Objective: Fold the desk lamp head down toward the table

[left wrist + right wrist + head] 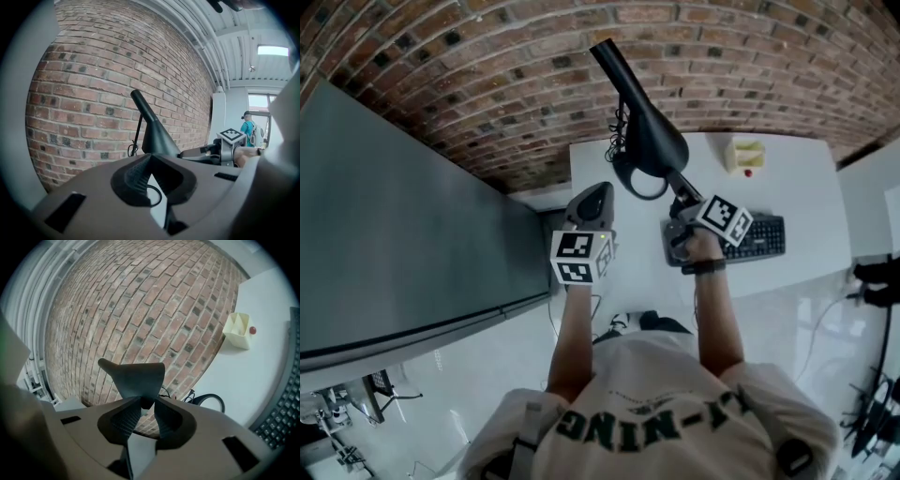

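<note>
Shirt (656, 412): white, closest below the camera; the dark lettering across it is seen upside down and ends in "-NING", with the start too warped to read.
Brick wall (487, 84): red-brown, behind the surface.
Grey panel (394, 234): flat, at the left, beside the surface.
Surface (797, 197): white, set against the wall.
Desk lamp head (649, 136): black and tapered, raised above the back left part of the surface, its thin end slanting up toward the wall; a black ring (639, 183) lies on the surface under it.
Keyboard (764, 236): black, right of the lamp; key legends too small to read.
Right gripper (682, 199): jaws partly closed, pads pressed on either side of the lamp head's near end.
Left gripper (592, 199): at the surface's left edge, apart from the lamp; jaws a narrow gap apart, nothing between them.
Yellow box (742, 155): near the back edge, with a small red thing (748, 172) just beside it.
</note>
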The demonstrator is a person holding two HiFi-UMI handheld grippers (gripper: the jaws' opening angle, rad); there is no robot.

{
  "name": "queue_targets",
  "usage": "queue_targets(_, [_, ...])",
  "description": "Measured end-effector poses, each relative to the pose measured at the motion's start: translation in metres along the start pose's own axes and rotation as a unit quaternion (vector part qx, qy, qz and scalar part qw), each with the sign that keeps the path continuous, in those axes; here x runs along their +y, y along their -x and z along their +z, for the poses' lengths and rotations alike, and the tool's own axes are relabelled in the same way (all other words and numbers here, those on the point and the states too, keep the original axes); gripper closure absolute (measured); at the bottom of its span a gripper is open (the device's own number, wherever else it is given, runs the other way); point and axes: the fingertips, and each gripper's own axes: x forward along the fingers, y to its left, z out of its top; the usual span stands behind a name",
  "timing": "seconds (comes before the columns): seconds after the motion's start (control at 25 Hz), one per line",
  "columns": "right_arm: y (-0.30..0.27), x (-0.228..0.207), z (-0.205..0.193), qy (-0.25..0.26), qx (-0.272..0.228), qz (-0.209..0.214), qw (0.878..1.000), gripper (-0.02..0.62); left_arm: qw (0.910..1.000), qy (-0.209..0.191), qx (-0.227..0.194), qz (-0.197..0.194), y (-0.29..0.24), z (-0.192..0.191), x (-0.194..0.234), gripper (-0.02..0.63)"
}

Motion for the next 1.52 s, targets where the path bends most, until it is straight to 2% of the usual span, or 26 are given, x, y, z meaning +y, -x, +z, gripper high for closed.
queue_targets(0.4, [-0.025,-0.01,-0.011,-0.034,0.008,0.017,0.999,0.515,0.9992,0.019,0.024,0.024,0.003,-0.023,0.02,0.604])
queue_targets(0.6, [-0.031,-0.008,-0.006,-0.024,-0.003,0.042,0.999,0.515,0.9984,0.028,0.032,0.038,0.005,-0.036,0.031,0.604])
queue_targets(0.84, [-0.028,-0.013,-0.008,-0.011,0.003,0.035,0.999,0.515,0.998,0.033,0.033,0.043,0.013,-0.043,0.025,0.604])
queue_targets(1.12, [-0.004,-0.013,-0.005,0.076,-0.001,-0.029,0.997,0.505,0.9995,0.013,0.009,0.027,0.021,-0.019,0.009,0.604])
queue_targets(1.28, [0.018,-0.002,-0.003,0.124,-0.02,-0.031,0.992,0.505,0.9999,-0.001,-0.01,0.006,0.019,-0.002,-0.004,0.604])
queue_targets(1.36, [0.032,0.002,0.0,0.17,-0.033,-0.044,0.984,0.505,0.9998,-0.008,-0.018,-0.004,0.019,0.006,-0.013,0.604])
queue_targets(1.44, [0.049,0.009,0.011,0.236,-0.052,-0.066,0.968,0.505,0.9994,-0.016,-0.026,-0.016,0.019,0.014,-0.024,0.604])
queue_targets(1.52, [0.066,0.021,0.02,0.274,-0.072,-0.075,0.956,0.505,0.9987,-0.025,-0.035,-0.029,0.02,0.024,-0.036,0.604])
